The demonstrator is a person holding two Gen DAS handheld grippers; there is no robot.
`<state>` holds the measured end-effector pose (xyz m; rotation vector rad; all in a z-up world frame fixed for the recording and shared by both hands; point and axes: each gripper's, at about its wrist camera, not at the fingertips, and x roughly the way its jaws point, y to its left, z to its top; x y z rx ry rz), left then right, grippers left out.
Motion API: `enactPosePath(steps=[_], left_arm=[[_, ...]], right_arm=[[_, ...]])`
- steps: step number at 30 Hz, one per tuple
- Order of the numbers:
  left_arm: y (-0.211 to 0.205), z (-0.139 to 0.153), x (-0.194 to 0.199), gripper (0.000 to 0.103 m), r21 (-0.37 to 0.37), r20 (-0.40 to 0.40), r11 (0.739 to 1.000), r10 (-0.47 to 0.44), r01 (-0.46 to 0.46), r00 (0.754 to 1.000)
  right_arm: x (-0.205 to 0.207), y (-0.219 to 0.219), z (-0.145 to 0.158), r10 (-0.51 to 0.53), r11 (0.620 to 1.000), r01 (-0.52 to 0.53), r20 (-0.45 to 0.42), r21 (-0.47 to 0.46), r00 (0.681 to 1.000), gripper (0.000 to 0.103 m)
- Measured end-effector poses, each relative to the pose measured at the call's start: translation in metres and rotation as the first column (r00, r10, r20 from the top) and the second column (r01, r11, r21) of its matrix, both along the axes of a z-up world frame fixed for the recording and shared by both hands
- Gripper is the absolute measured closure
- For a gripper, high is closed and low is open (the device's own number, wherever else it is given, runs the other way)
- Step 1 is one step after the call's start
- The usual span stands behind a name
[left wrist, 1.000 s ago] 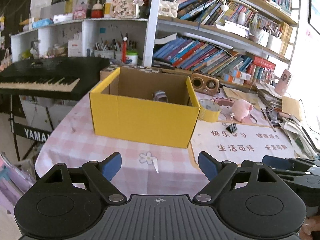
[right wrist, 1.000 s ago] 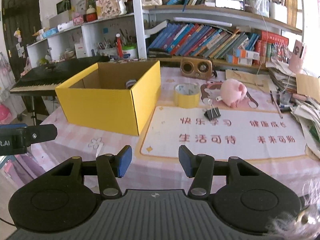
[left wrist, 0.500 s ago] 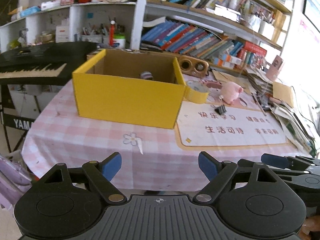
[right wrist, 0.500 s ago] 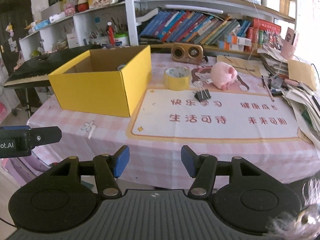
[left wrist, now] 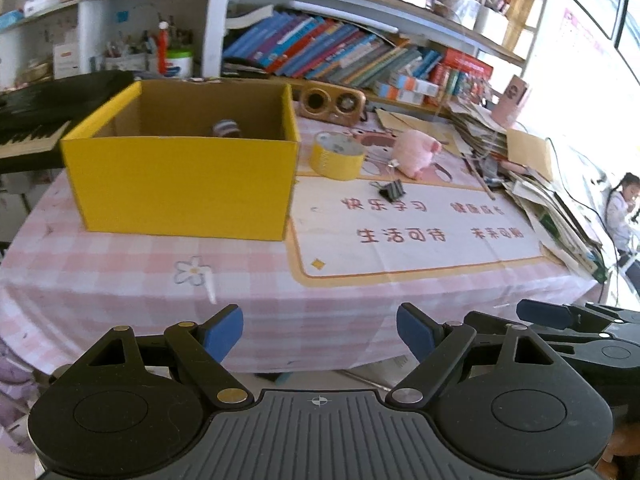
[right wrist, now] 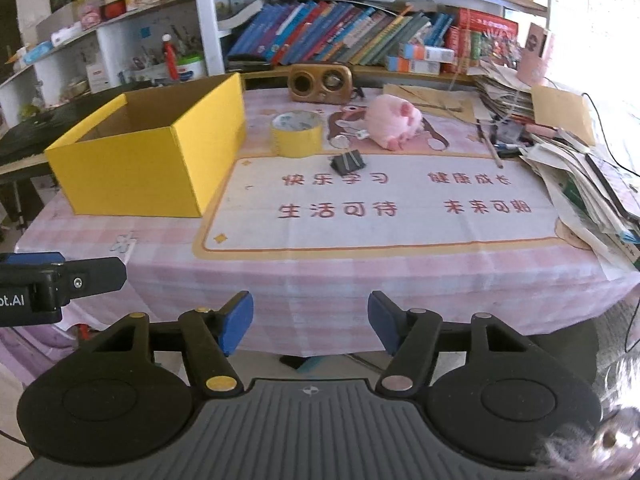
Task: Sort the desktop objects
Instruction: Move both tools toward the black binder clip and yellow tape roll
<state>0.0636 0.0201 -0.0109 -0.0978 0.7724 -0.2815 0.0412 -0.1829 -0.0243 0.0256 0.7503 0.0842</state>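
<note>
A yellow cardboard box (left wrist: 180,184) (right wrist: 160,160) stands open on the pink checked table, with a small striped object (left wrist: 226,128) inside. Right of it lie a yellow tape roll (left wrist: 338,156) (right wrist: 297,134), a black binder clip (left wrist: 392,190) (right wrist: 347,162) and a pink plush pig (left wrist: 416,152) (right wrist: 394,120). My left gripper (left wrist: 320,330) is open and empty, held off the table's near edge. My right gripper (right wrist: 310,320) is open and empty too, also off the near edge; it shows in the left wrist view (left wrist: 560,320).
A cream mat with red characters (right wrist: 380,200) covers the table's middle. A wooden speaker (right wrist: 320,84) stands at the back. Piled papers and books (right wrist: 592,184) crowd the right edge. A keyboard piano (left wrist: 36,120) stands left, bookshelves (left wrist: 360,52) behind.
Both grippers have pulled back from the table and risen, so more of the tabletop and its near edge shows. Both stay open. Nothing on the table has moved.
</note>
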Motion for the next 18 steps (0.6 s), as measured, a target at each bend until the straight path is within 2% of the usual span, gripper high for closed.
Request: enactPosePath(steps=[18], left_arm=[[-0.065,-0.008,0.043,0.017,-0.016,-0.036,0.996,-0.089,0.088,0.995]], right_arm=[[0.034,-0.055,-0.005,-0.061,0.998,0.06,-0.037,-0.021,0.997,0.04]])
